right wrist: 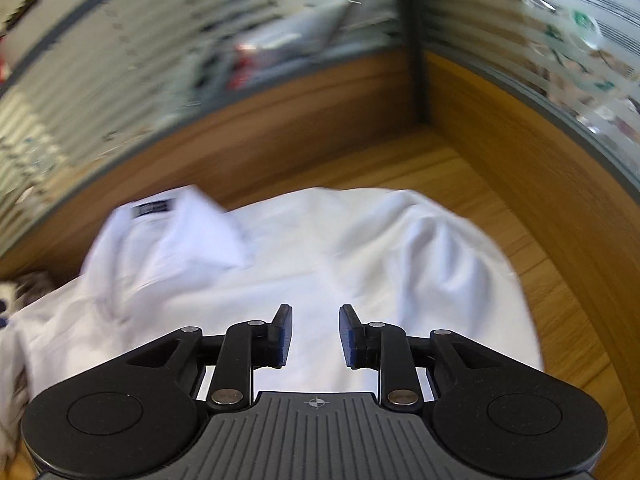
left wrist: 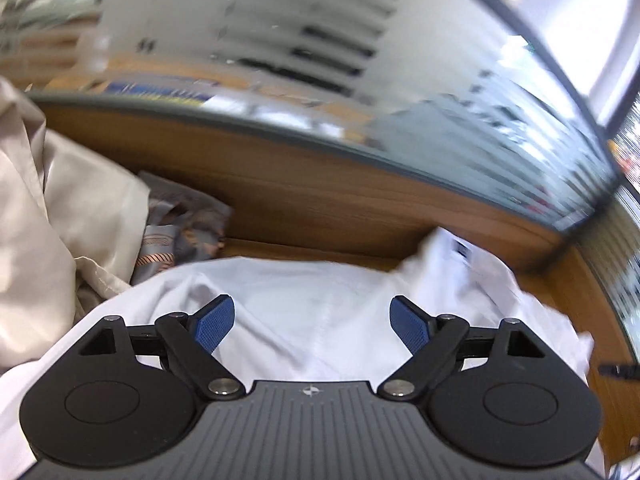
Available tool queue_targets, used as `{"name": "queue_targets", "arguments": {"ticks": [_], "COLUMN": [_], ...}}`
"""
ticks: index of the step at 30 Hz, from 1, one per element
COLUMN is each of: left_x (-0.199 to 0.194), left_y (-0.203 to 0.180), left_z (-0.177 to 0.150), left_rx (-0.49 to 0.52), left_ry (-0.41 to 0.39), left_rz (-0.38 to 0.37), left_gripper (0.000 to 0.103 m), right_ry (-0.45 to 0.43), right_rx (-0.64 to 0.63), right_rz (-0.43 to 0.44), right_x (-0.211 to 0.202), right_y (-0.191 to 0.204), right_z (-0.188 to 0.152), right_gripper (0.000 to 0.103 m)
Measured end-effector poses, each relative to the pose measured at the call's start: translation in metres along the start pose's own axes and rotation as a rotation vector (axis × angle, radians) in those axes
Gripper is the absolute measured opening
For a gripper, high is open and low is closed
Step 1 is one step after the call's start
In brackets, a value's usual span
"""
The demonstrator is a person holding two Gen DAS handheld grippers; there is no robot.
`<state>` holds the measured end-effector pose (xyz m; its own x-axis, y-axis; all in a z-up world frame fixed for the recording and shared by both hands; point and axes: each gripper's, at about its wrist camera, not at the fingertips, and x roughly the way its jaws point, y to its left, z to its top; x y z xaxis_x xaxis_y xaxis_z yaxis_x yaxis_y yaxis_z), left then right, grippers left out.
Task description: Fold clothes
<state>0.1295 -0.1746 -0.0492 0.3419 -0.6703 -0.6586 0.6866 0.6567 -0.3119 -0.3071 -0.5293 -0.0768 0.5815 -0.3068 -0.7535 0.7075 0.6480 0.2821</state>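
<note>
left claw [left wrist: 312, 322] spread wide, right claw [right wrist: 315, 336] parted, both empty; white shirt [right wrist: 300, 264] blurred, label unreadable.

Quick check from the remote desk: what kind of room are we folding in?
Probably an office: a wooden desk boxed in by wood partitions topped with frosted striped glass panels, like a cubicle corner. A white shirt lies on it, with a beige garment piled beside.

I can read no words anywhere. My white shirt [right wrist: 280, 264] carries a dark blue label [right wrist: 154, 209] inside its collar, but its print is too blurred to make out. Left of the shirt, a patterned cloth [left wrist: 176, 228] shows markings I cannot read either.
</note>
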Motion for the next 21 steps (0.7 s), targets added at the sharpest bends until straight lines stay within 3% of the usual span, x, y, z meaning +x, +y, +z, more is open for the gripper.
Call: {"name": "queue_targets", "arguments": {"ticks": [5,11,21], "left_x": [-0.049,-0.113,-0.194], "left_y": [-0.016,-0.014,-0.017], "left_z": [-0.032,-0.09,-0.198], "left_rx": [0.099,0.16,0.043], "left_ry": [-0.016,-0.003,-0.013], "left_rz": [-0.04,-0.016,0.117], "left_gripper": [0.089,0.089,0.088], "right_ry": [0.022,0.078,0.181], "right_rx": [-0.057,-0.109,-0.221], "right_rz": [0.087,0.162,0.237], "right_x": [-0.034,-0.066,-0.074], "right_y": [0.034,0.068,0.088], "right_z": [-0.029,-0.078,-0.151], "right_gripper": [0.032,0.032,0.033]}}
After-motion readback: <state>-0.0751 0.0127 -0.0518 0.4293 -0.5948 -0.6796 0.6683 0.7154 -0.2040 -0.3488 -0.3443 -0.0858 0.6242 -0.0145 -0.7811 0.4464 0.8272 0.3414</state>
